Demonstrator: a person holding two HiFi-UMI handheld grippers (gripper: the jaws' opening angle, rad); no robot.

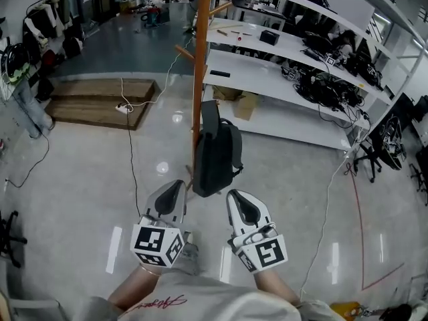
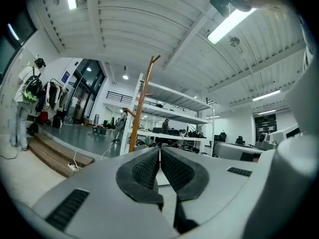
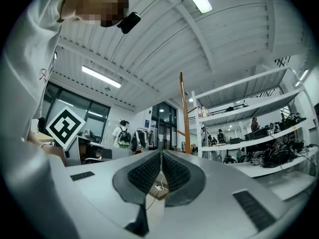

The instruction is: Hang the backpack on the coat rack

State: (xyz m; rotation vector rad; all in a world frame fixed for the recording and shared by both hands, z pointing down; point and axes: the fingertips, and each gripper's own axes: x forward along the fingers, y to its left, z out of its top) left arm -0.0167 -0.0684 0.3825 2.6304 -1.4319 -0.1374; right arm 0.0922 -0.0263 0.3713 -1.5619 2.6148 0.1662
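Observation:
A dark grey backpack (image 1: 215,154) hangs upright against the tall orange wooden coat rack (image 1: 199,59), its bottom just above the floor. Both grippers sit below it in the head view, close to the person's body and apart from the pack. The left gripper (image 1: 175,187) is shut with nothing between its pads, and so is the right gripper (image 1: 235,196). In the left gripper view the shut jaws (image 2: 159,151) point level toward the coat rack (image 2: 140,108). In the right gripper view the shut jaws (image 3: 161,153) point slightly upward, with the rack's pole (image 3: 185,118) ahead; the backpack is hidden there.
Long white shelves (image 1: 281,52) with electronics and cables stand behind the rack at right. A low wooden platform (image 1: 100,99) lies at left, with a power strip (image 1: 124,108) and a cable trailing over the floor. A cardboard box (image 1: 244,104) sits under the shelves. Office chairs (image 1: 374,156) stand at far right.

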